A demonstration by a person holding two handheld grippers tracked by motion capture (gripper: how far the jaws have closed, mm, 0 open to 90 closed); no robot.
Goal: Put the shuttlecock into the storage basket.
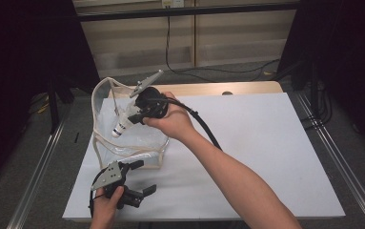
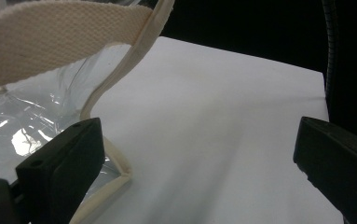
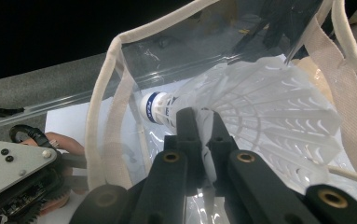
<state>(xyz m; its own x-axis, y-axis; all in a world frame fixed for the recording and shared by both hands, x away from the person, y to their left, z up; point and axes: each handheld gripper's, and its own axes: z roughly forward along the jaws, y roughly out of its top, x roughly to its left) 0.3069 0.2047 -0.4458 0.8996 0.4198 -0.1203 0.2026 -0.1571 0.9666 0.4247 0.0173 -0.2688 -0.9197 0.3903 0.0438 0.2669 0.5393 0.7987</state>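
High view: my right gripper (image 1: 131,113) is clamped on the shuttlecock (image 1: 121,126), nose down over the mouth of the clear bag (image 1: 105,143), which I read as lining it up for a drop-in. Left gripper view: my left gripper (image 2: 195,158) sits with jaws wide apart beside the bag's trim (image 2: 120,161), gripping nothing, probably ready to steady it. Right gripper view: jaws pinch the shuttlecock's skirt (image 3: 260,112), cork leading into the bag.
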